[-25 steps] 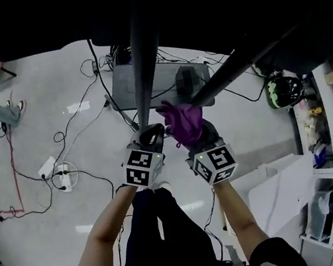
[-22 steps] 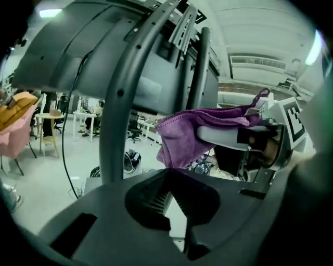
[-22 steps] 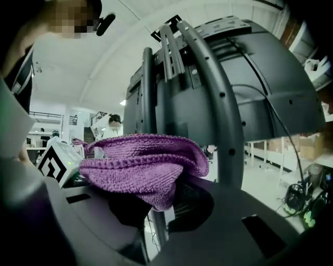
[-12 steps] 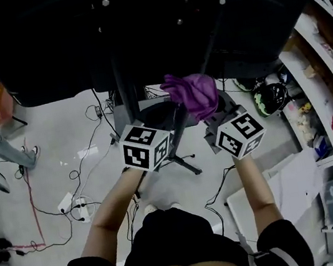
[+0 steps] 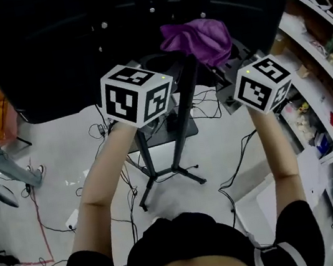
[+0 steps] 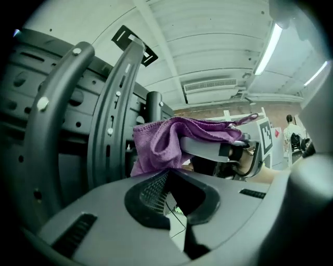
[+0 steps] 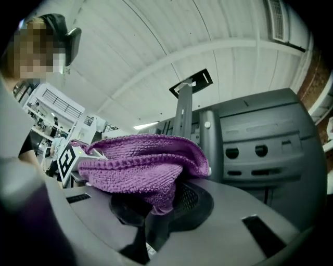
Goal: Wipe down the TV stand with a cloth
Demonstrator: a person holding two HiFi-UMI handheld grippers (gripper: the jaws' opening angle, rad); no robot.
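Holding the cloth (image 7: 138, 163) pinched tight in my right gripper (image 7: 156, 202), raised near the top of the stand (image 5: 180, 117), by the dark TV back (image 5: 63, 45), my left gripper (image 6: 171, 197) alongside, its jaws closed together on nothing.

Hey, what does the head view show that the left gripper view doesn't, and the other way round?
Only the head view shows the floor with cables, the stand's legs, shelves at the right and the person's arms. Only the left gripper view shows the ceiling, with an air conditioner and light strips, and the jaws of the left gripper, shut on nothing. Both show the purple cloth clamped in the right gripper, and the TV's back.
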